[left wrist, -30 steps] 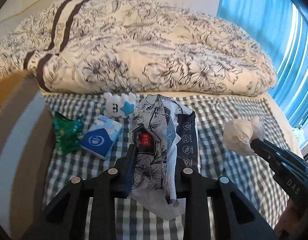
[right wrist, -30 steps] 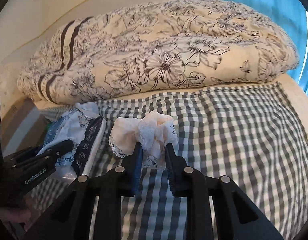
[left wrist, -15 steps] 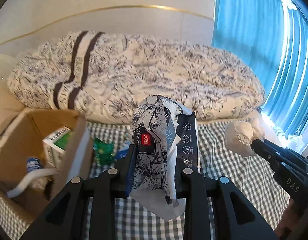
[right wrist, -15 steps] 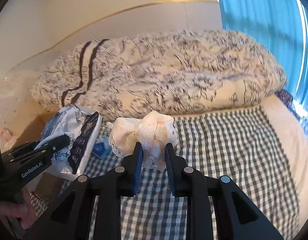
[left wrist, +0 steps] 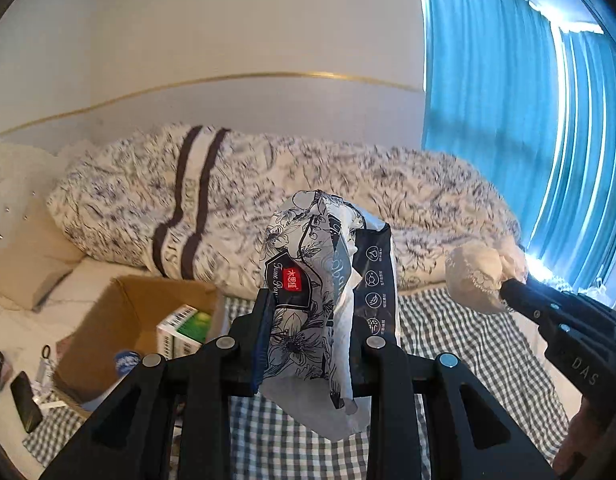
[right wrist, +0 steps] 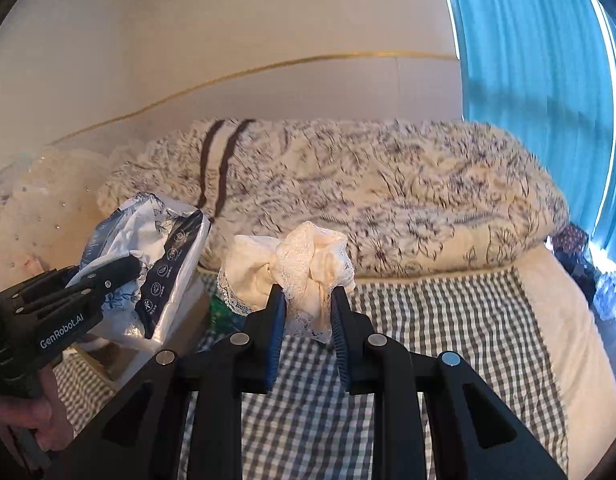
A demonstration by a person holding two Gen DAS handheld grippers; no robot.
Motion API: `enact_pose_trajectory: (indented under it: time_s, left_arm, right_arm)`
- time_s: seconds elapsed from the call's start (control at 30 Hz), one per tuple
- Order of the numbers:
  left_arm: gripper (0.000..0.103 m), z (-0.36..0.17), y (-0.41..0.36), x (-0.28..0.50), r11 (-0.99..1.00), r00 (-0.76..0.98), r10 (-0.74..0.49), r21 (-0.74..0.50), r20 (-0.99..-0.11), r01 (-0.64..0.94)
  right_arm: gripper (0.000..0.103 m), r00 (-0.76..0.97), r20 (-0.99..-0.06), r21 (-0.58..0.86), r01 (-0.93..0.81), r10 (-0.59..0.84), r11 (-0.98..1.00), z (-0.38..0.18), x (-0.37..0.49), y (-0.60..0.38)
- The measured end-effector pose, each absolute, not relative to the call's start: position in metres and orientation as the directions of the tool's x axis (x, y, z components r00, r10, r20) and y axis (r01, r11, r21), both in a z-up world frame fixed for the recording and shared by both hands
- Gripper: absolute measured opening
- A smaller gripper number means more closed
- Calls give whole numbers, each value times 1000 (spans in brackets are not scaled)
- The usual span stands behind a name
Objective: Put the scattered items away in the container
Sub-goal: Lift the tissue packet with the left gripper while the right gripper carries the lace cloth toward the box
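Observation:
My left gripper [left wrist: 313,320] is shut on a floral black-and-white tissue pack [left wrist: 323,280] and holds it in the air above the checked bedsheet; the pack also shows in the right wrist view [right wrist: 156,264]. My right gripper [right wrist: 307,308] is shut on a cream lace cloth [right wrist: 304,264], which also shows at the right of the left wrist view [left wrist: 475,276]. An open cardboard box [left wrist: 120,312] stands to the lower left, holding a green-and-white carton [left wrist: 184,328] and a blue-topped item [left wrist: 126,362].
A rolled floral duvet [left wrist: 308,184] lies across the back of the bed. Blue curtains [left wrist: 507,120] hang at the right. A black phone [left wrist: 26,400] and small items lie left of the box. A green packet [right wrist: 222,316] shows beside the box.
Both grippers have risen and tilted up with their loads. The box has come further into the left wrist view; the small items on the sheet have dropped out of sight.

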State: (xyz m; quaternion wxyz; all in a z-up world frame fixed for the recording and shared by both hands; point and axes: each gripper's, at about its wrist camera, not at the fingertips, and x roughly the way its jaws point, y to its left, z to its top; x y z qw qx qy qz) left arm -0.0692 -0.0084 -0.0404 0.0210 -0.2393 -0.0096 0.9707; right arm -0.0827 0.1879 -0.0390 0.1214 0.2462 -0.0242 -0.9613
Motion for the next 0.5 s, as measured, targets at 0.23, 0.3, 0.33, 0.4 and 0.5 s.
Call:
enact_pose_trajectory:
  time_s: [0.23,0.3,0.33,0.4,0.5]
  left_arm:
    - [28,-9,-27,-35,-999,-911,31,-19,-410,-26]
    - [28,-4,-32,-29,-999,-914,39,-18,-404,-34]
    - [28,-2,-35,-26,-999,-915,35,-16,-402,-31]
    - [28,1,-40,-21,-1000,-918,27,-15,-395,-23]
    - [28,8,-49,-11,-1000,-925,16,-16,-379,-10]
  right_arm:
    - [22,-865,-412,107,267,-287,-958,-3,-55,171]
    - [22,-862,-408,117,277,-300,-954,1,-50,168]
    - [22,-866,-403,106,276,-295,-955,4,-46,165]
    - [22,-869,-394,104,282,-300,-954,10,-40,160]
    - [22,-870,-380,104,298,-314,-949,18,-31,152]
